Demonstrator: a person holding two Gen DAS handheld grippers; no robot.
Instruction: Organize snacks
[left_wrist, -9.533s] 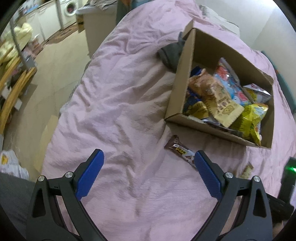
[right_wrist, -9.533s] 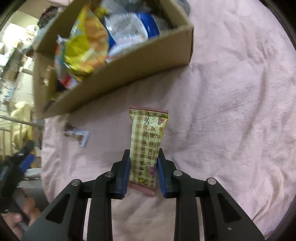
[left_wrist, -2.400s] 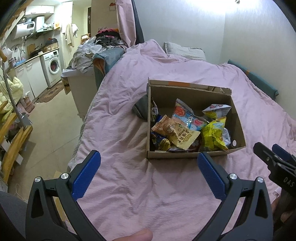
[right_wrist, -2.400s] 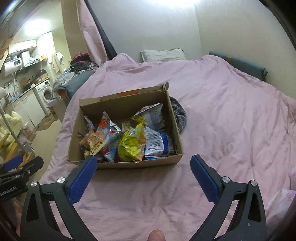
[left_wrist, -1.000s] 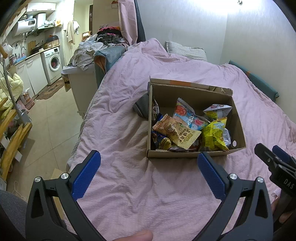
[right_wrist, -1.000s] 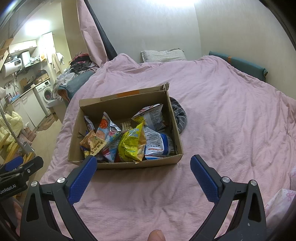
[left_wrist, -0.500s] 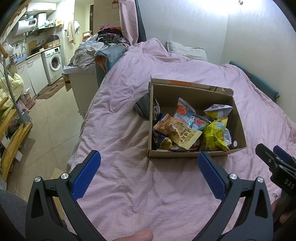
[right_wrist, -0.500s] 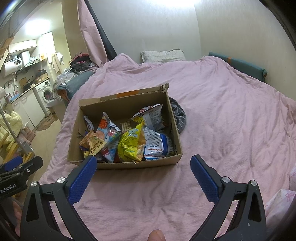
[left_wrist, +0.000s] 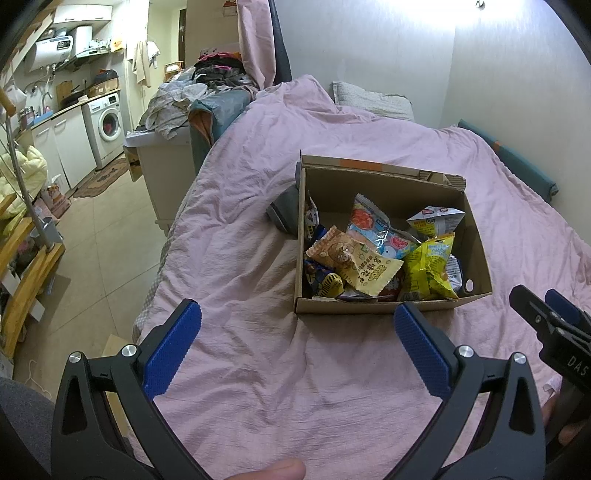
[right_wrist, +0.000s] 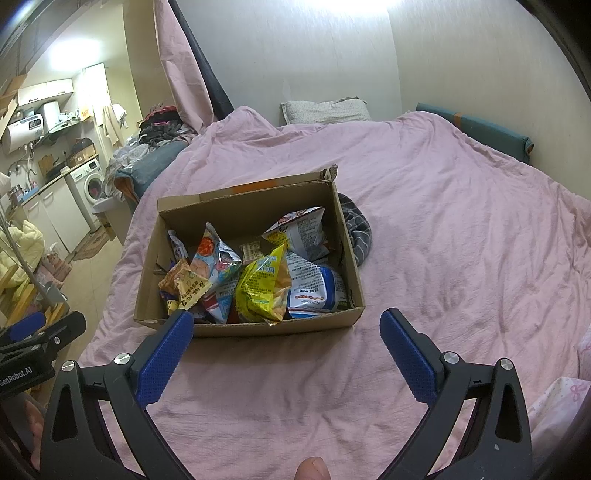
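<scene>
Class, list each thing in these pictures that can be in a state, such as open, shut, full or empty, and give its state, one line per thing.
cardboard box: open-topped, filled with snack bags
yellow snack bag: sealed, lying in the box
left gripper: open, holding nothing
right gripper: open, holding nothing
washing machine: door shut

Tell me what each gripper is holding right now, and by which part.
Nothing is held. The left gripper and the right gripper are both open and empty above the pink bedcover, short of the cardboard box.
</scene>
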